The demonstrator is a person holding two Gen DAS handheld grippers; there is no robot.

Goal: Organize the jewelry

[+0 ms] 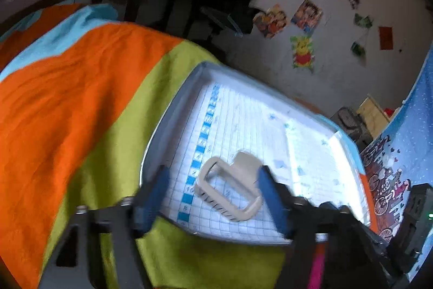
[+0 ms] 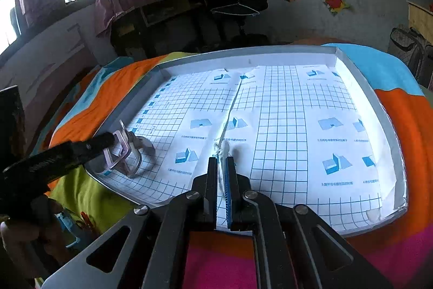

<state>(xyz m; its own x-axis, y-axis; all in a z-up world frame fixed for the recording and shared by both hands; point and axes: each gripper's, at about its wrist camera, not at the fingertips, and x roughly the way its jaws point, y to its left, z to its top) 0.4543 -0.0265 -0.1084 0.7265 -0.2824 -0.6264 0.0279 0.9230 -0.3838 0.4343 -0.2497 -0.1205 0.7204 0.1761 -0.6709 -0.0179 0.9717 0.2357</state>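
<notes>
left claw (image 1: pixel 213 191) is sitting released around the beige plastic hair clip (image 1: pixel 230 188) in the grid-lined tray (image 2: pixel 365 77), right claw (image 2: pixel 222 167) is pinching a small white knotted trinket (image 2: pixel 222 149), probably needing setting down next

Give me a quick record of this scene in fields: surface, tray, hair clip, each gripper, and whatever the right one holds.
surface: bed with an orange, green and blue cover
tray: shallow grey tray lined with gridded paper, lying on the cover
hair clip: beige claw clip lying in the tray's near left corner
left gripper: open, fingers either side of the clip, not pressing it
right gripper: shut on a small white item
held item: small white item, too small to identify
</notes>
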